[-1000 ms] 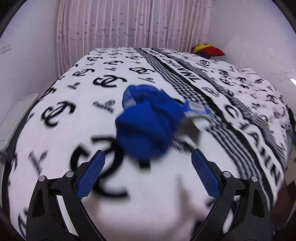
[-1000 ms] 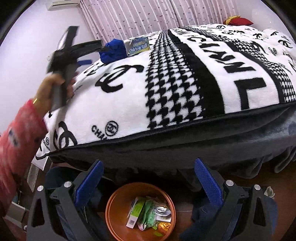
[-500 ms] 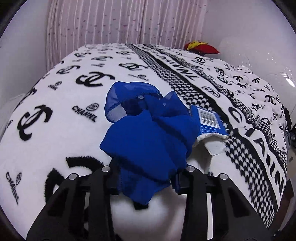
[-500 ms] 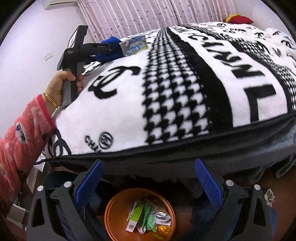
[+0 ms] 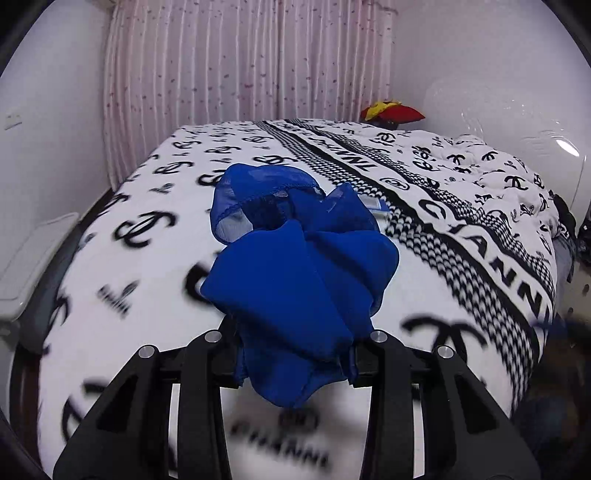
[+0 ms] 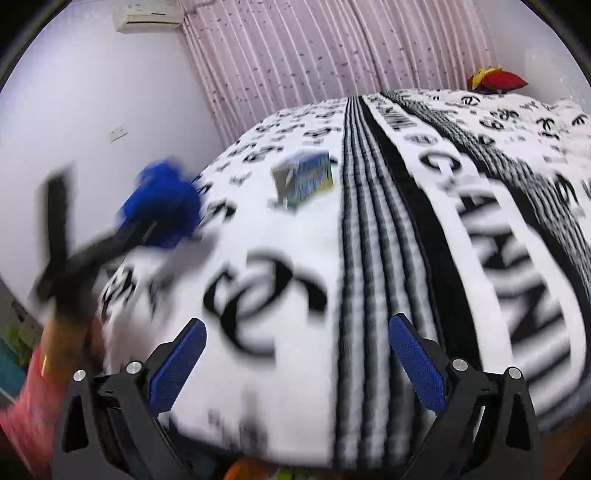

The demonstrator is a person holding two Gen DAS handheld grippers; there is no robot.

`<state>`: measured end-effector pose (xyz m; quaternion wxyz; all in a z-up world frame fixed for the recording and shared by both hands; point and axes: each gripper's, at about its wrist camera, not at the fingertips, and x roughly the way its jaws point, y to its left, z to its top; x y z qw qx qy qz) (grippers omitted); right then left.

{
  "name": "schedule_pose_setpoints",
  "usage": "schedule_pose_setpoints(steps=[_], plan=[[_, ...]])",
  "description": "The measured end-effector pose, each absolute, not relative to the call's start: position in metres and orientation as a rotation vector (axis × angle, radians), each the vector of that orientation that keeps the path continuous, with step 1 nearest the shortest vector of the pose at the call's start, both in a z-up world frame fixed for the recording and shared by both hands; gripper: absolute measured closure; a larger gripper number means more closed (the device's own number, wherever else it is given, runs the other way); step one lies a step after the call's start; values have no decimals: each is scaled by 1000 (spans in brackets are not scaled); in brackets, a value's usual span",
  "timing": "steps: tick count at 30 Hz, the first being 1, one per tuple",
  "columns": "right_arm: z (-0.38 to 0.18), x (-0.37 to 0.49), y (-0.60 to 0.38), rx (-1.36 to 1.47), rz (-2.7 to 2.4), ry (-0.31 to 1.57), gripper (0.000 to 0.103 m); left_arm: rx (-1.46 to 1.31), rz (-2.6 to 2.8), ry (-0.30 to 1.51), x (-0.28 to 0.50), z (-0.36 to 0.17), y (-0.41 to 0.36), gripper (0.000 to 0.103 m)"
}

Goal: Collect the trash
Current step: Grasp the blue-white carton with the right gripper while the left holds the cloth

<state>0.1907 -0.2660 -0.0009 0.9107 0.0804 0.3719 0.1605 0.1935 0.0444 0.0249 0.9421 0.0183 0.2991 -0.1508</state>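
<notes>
Left hand-held gripper (image 5: 295,354) just closed, now clamps crumpled blue sheer cloth (image 5: 295,273), lifted off bed (image 5: 461,236); my right hand-held gripper (image 6: 297,365) open, empty. Blue printed packet (image 6: 304,179) left.

A home bedroom: blanket-covered bed (image 5: 155,206), pink curtains (image 5: 243,62), wall air-conditioner (image 6: 147,14).

Pale walls (image 5: 55,122), pink pleated curtains (image 5: 243,62), bed (image 5: 461,206), wall air conditioner (image 6: 147,14)

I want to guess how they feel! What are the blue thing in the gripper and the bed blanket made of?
The blue thing looks like thin, slightly see-through cloth: it drapes in soft folds and has a stitched hem. The blanket looks like fuzzy fleece, matte with printed black logos, though blur hides its surface close up.
</notes>
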Motion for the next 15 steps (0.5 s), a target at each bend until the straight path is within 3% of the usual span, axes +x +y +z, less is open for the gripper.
schedule_pose_setpoints(steps=[8,15], plan=[[5,337,-208,198,174,800,6,-29,-289,598,140,15,70,67],[-23,422,-192,250,-51,910,6,-52,-288,612,136,10,83,67]])
